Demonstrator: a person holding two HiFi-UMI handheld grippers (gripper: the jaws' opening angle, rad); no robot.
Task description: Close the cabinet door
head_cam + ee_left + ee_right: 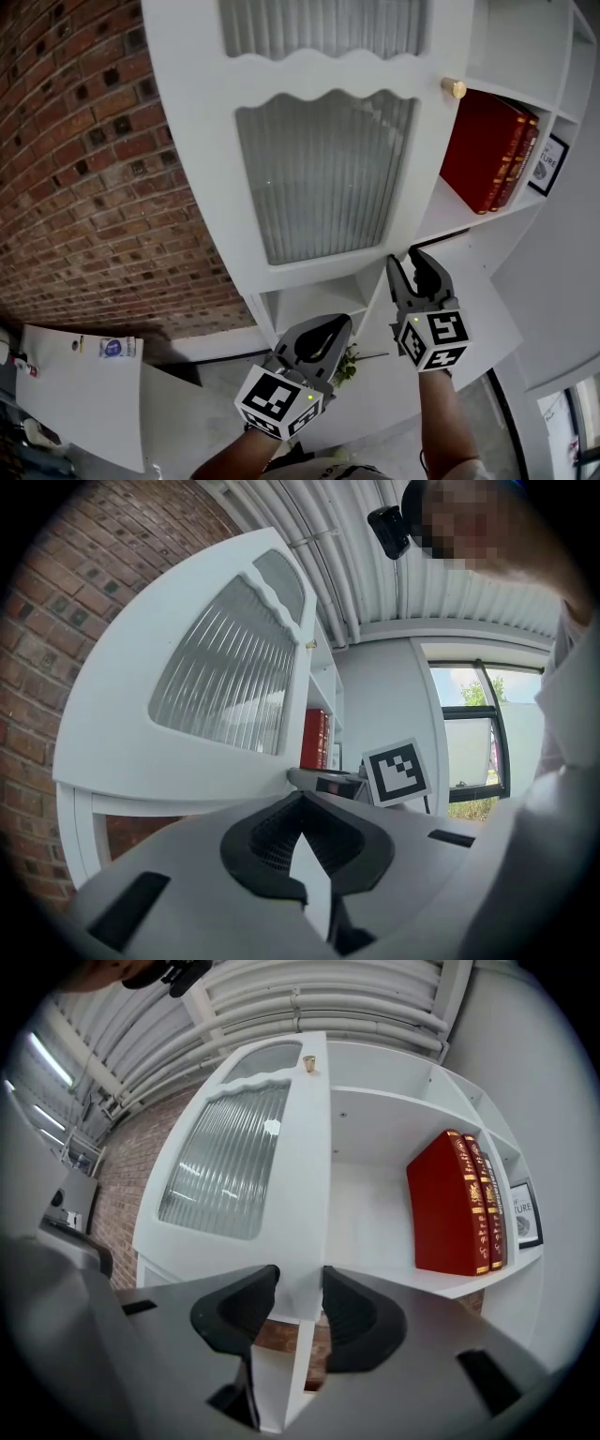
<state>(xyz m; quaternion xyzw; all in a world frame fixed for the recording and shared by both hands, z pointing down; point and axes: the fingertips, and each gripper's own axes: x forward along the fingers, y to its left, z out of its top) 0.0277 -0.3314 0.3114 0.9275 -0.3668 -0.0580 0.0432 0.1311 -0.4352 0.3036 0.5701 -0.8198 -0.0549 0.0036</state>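
The left tool holds its jaw tips together with nothing between them. Beyond it, the white cabinet door with ribbed glass stands open beside red books.

The door runs off the top edge of the head view, so its top part is lost. The gold print on the red books is too small to read. So is the print in the frame beside them. A green plant, maybe a little sprig, peeps out behind the left gripper, which covers most of it. The small things on the table are too tiny to tell. The arms are cut off at the bottom edge. In the left gripper view the door hides most of the books.
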